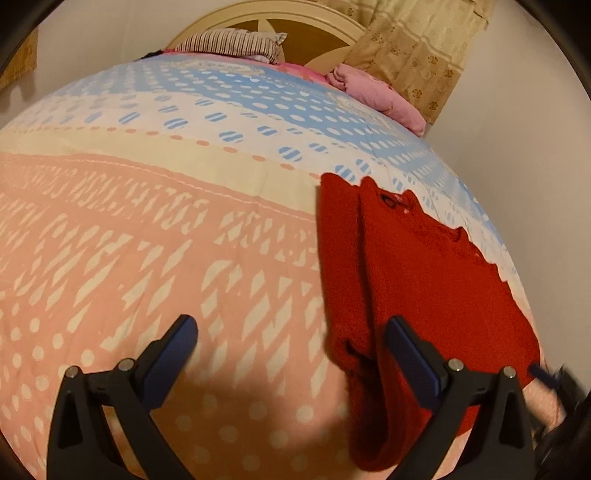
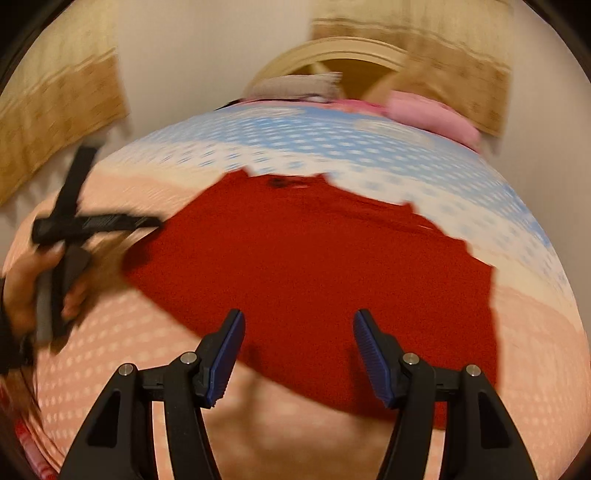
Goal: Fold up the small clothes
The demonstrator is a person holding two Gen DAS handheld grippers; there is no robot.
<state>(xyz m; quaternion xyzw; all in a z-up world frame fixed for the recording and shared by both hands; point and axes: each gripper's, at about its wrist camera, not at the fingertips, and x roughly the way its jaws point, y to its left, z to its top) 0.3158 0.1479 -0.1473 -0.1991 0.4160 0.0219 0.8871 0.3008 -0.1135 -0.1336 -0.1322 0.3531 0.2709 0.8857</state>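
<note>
A red knitted garment [image 1: 424,277] lies on the bed, folded lengthwise, with its neckline towards the headboard. My left gripper [image 1: 291,328] hovers open over the bedspread at the garment's left edge; its right finger [image 1: 406,350] stands over the red cloth, and nothing is pinched. In the blurred right wrist view the same garment [image 2: 314,258] spreads wide across the middle. My right gripper [image 2: 300,321] is open above its near hem, with no cloth between the pads. A hand [image 2: 22,291] holds the black left tool at the garment's left side.
The bedspread [image 1: 147,258] is pink near me and blue and white farther off. A striped pillow [image 1: 236,44] and a pink quilt [image 1: 373,92] lie by the cream headboard [image 1: 280,14]. A curtain [image 1: 417,48] hangs at the back right. The bed's right edge drops off beside the garment.
</note>
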